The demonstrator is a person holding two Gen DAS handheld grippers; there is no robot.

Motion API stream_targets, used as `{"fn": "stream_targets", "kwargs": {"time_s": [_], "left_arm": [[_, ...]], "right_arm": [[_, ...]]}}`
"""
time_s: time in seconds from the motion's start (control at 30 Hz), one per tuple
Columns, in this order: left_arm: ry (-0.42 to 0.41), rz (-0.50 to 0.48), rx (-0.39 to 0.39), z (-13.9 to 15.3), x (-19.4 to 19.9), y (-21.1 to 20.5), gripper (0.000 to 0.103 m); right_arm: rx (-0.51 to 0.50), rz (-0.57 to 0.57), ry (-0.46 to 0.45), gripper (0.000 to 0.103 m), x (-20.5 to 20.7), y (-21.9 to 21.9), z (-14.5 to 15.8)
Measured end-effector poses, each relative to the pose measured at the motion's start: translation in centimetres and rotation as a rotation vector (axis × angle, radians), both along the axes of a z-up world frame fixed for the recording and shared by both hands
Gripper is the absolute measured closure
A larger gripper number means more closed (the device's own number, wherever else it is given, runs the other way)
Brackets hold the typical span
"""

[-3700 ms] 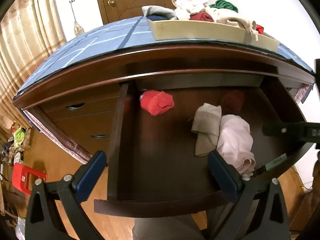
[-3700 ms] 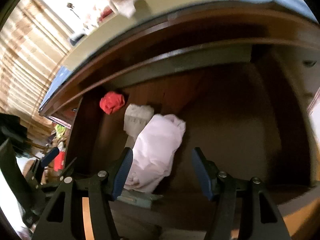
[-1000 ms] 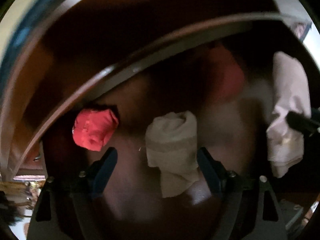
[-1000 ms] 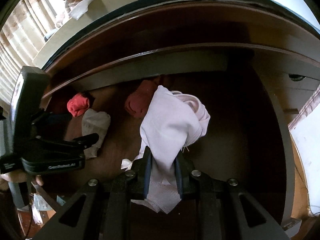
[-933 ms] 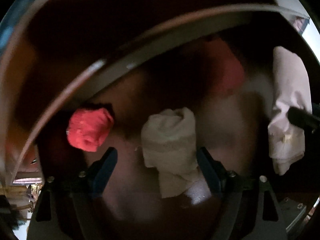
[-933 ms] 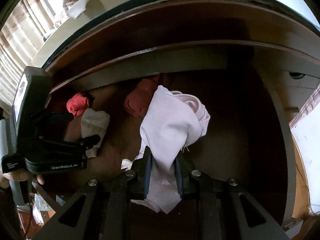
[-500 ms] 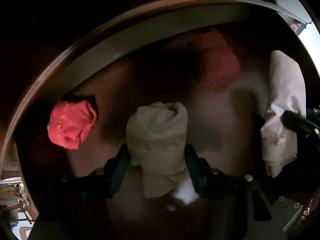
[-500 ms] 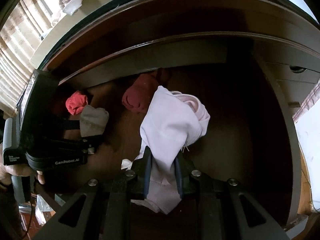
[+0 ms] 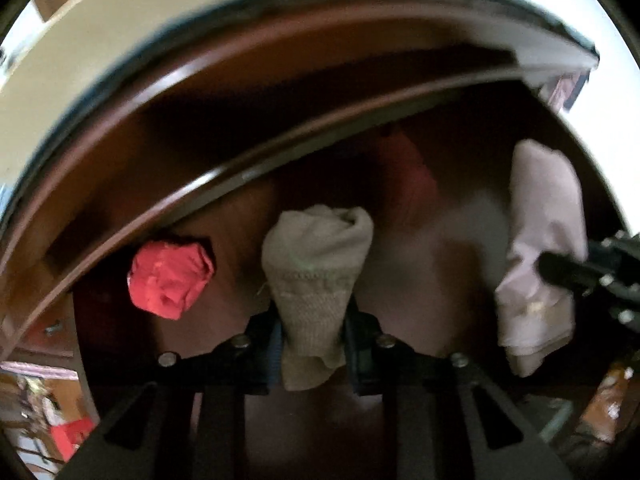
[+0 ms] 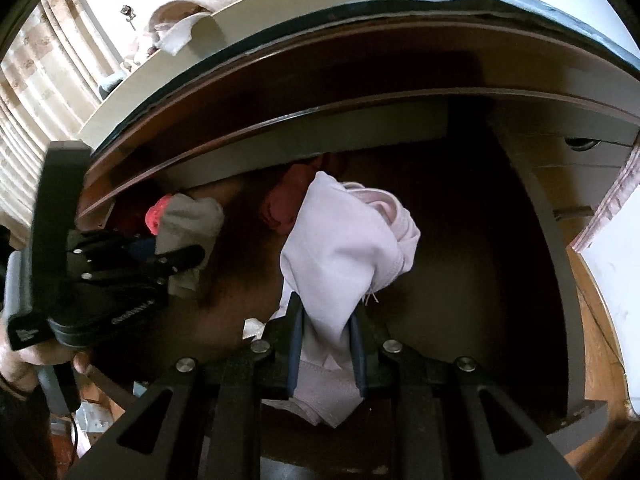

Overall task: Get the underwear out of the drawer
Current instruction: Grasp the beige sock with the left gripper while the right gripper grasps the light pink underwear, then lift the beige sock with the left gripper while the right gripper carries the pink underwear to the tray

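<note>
Down inside the open drawer [image 10: 552,240], both grippers have cloth between their jaws. The left gripper [image 9: 312,340] is clenched on a rolled beige underwear piece [image 9: 316,256], its jaws pressing the lower, ribbed part while the rolled top bulges above them and a loose end hangs below. The right gripper [image 10: 326,354] is clenched on a pale pink underwear piece [image 10: 344,248], which bunches up over the jaws and trails out under them.

Just left of the beige roll, a red bundle [image 9: 170,278] lies on the dark wooden drawer floor, close under the curved front edge of the cabinet. A darker red garment [image 10: 282,200] sits at the back of the drawer, partly hidden behind the pink cloth. In the left wrist view the pink piece shows at the right, with the black tip of the right gripper against it. In the right wrist view the left gripper appears at the left, held by a hand [image 10: 24,364], with the beige cloth in its jaws.

Above the drawer, on the surface, a cream tray [image 10: 280,4] holds a heap of clothes in white, green and red. A patterned curtain [image 10: 28,92] hangs at the far left.
</note>
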State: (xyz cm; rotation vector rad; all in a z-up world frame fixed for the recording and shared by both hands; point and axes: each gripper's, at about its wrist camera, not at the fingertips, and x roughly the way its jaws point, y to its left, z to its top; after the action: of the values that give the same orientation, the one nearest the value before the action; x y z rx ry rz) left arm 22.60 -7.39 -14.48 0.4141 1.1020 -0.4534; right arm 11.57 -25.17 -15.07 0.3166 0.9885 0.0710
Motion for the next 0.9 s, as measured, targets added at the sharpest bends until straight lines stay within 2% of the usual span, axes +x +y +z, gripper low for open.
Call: {"fn": "stream_targets", "kwargs": {"time_s": [0.37, 0.5, 0.57, 0.63, 0.9], "left_arm": [[-0.169, 0.108, -0.086, 5.4, -2.4, 3.5, 0.08], [-0.19, 0.126, -0.102, 6.1, -3.8, 3.3, 0.08], [-0.203, 0.137, -0.106, 5.7, -3.6, 3.5, 0.08], [-0.212, 0.146, -0.114, 5.6, -5.2, 3.2, 0.08], [-0.241, 0.169, -0.144, 6.2, -6.2, 4.0, 0.08]], "right_arm": [[-0.014, -0.029, -0.073, 0.08, -1.5, -0.6, 2.3], [-0.018, -0.023, -0.086, 0.08, -2.1, -0.5, 3.0], [-0.019, -0.022, -0.091, 0.08, -2.6, -0.5, 3.3], [-0.023, -0.02, -0.096, 0.08, -2.8, -0.5, 3.5], [-0.028, -0.023, -0.126, 0.08, -3.6, -1.1, 4.7]]}}
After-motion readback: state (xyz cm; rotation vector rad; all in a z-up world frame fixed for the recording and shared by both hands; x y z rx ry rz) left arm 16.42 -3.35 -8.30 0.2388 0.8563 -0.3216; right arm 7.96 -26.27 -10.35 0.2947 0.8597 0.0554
